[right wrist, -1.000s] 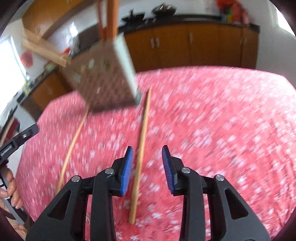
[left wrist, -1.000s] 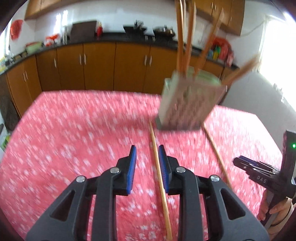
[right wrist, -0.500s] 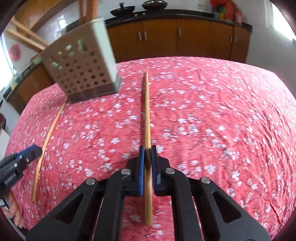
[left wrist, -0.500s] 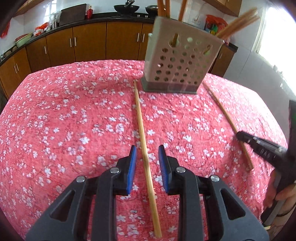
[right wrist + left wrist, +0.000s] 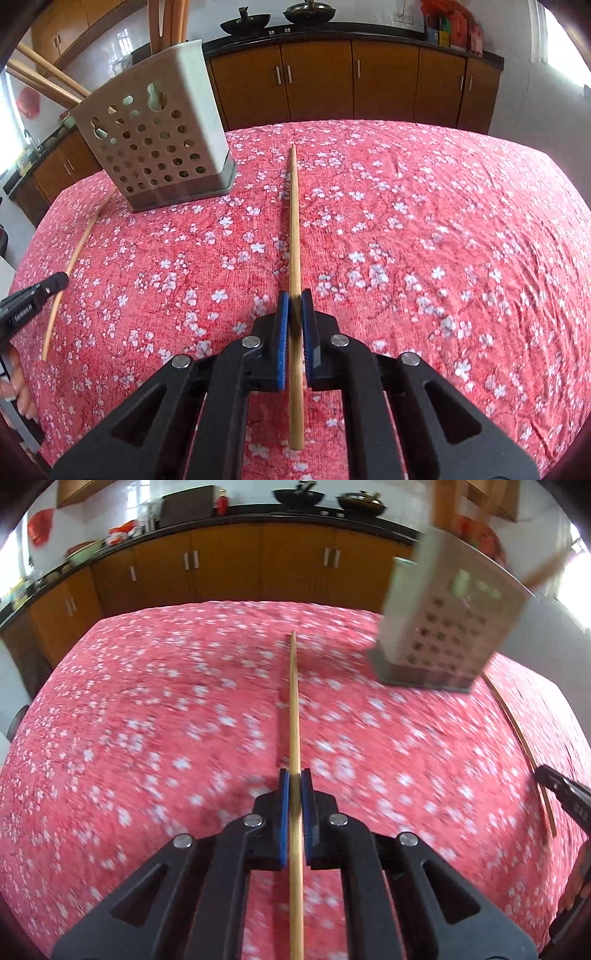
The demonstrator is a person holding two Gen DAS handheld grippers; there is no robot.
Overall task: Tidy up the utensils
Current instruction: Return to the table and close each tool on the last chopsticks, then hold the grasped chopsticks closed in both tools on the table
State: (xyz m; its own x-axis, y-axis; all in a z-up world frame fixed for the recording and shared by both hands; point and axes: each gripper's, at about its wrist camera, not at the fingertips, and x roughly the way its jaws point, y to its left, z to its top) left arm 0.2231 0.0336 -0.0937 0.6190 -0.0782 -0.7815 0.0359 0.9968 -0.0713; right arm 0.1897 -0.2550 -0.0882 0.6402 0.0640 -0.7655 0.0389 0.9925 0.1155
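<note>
**Chopsticks Gripped, Holder Awaits**

As each chopstick sits pinched between blue pads, the left gripper (image 5: 294,775) clamps one chopstick (image 5: 294,709) and the right gripper (image 5: 294,297) another (image 5: 293,221), both low over the red floral worktop (image 5: 443,240). Lifting them level, then tipping each upright over the perforated holder (image 5: 155,144), should prevent snags. A third stick (image 5: 77,254) lies beside the holder.

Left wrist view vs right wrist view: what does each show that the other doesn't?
Only left wrist: the left tool clamped on the left-hand chopstick, and a green bowl on the counter; the image is blurred.
Only right wrist: the right tool clamped on the right-hand chopstick, and colourful packets on the counter; the image is sharp.
Both: the perforated utensil holder, the floral tablecloth, the woks and the opposite tool's tip.
</note>
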